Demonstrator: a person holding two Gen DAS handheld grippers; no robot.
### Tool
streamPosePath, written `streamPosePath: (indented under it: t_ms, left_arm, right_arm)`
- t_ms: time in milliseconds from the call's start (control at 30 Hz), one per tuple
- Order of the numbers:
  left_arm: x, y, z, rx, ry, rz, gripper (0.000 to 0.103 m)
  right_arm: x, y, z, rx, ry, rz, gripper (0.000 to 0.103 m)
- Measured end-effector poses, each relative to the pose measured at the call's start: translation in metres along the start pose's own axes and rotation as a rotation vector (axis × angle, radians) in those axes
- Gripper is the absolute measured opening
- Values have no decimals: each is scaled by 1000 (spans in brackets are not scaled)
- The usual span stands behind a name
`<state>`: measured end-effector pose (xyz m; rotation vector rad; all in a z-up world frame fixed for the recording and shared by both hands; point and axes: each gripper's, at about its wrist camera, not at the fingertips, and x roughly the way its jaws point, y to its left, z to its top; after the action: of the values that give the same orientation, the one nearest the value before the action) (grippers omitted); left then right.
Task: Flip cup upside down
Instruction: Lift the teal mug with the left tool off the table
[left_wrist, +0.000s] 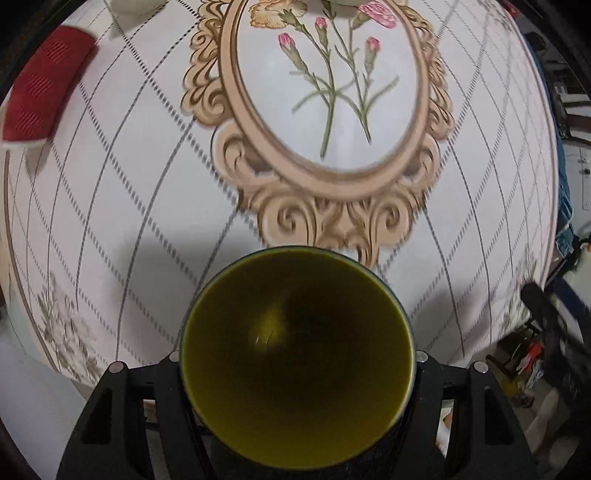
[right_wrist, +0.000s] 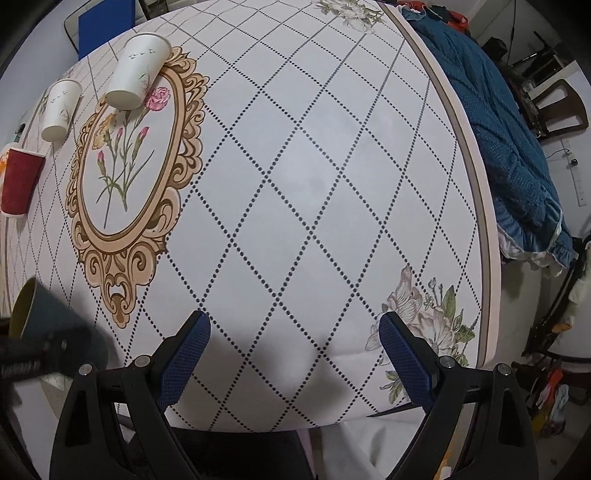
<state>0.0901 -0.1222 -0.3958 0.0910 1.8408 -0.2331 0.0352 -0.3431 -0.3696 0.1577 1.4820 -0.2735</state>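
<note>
My left gripper (left_wrist: 297, 362) is shut on a dark cup with an olive-green inside (left_wrist: 295, 354). The cup is held above the table near its front edge, and its open mouth faces the camera's forward view, so I look straight into it. In the right wrist view the same cup (right_wrist: 44, 314) shows at the lower left, tilted on its side in the left gripper. My right gripper (right_wrist: 293, 354) is open and empty, low over the tablecloth, with its blue pads (right_wrist: 184, 354) wide apart.
A patterned tablecloth (right_wrist: 314, 184) covers the table. Two white paper cups (right_wrist: 138, 72) (right_wrist: 61, 109) and a red cup (right_wrist: 18, 181) stand upside down at the far left; the red cup also shows in the left wrist view (left_wrist: 44, 85). A blue cloth (right_wrist: 509, 147) lies past the right edge.
</note>
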Motion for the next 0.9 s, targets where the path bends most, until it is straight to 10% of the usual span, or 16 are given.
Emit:
streamPosePath:
  t_ms: [900]
  left_arm:
    - [23,18,64,-105,4,12,67]
  right_arm:
    - [15,-1,39,7,20,-69,95]
